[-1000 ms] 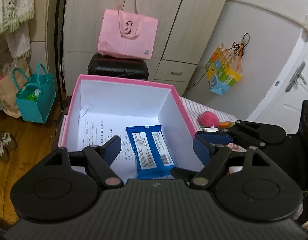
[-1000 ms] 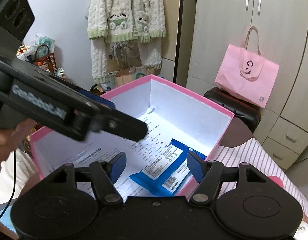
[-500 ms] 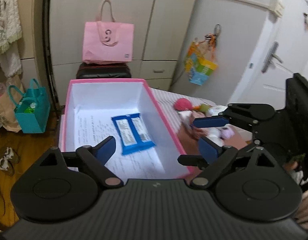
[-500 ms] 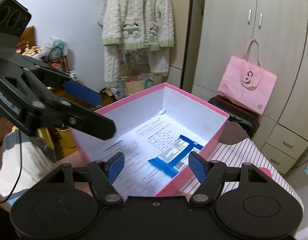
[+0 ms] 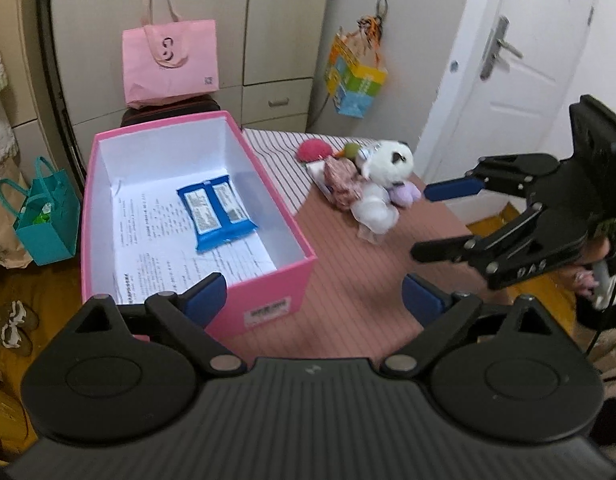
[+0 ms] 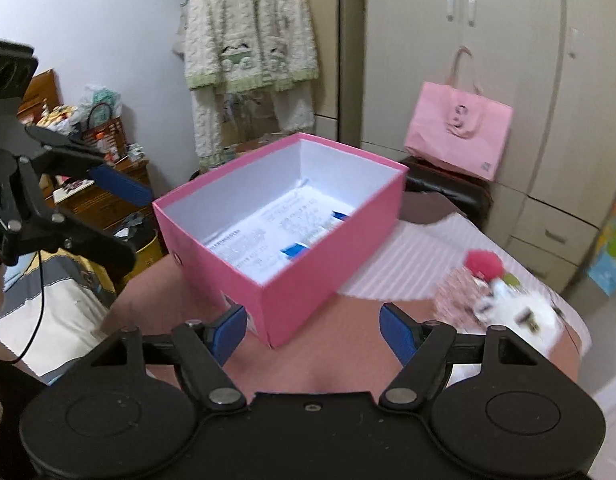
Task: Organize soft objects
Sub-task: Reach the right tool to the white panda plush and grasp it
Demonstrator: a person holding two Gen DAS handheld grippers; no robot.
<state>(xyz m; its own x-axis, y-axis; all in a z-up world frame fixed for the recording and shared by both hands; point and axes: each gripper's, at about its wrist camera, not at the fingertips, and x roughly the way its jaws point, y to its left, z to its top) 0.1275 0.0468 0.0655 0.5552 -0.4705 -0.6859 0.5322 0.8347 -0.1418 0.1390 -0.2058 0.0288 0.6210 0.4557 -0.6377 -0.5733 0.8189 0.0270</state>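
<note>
Soft objects sit in a small heap on the striped tabletop, well right of the pink box, w/ a white plush toy on top, a pink crinkly pouch touching it on the box side & a red pom-pom just behind. In the left wrist view we see one blue wipes pack lying flat in the box on a printed sheet. Our left gripper hangs above the box's near corner, jaws wide, nothing between them. The right gripper shows at the right edge, also spread wide & empty, near the plush but not touching.

In the right wrist view we look over the box's corner; the heap is blurred at lower right, so exact item edges can't be told here. The right gripper is wide, empty, over bare tabletop between box & heap.

Next step, as we judge it: pick one item from the heap, prob. the plush since it sits on top. We'd come in w/ the right gripper, keep jaws wide until they straddle the body, not the small purple bit at its side, then close gently; plush squashes, so grip deep. Lift straight up so the pouch isn't dragged, and clear the box wall before lowering beside the wipes.
</note>
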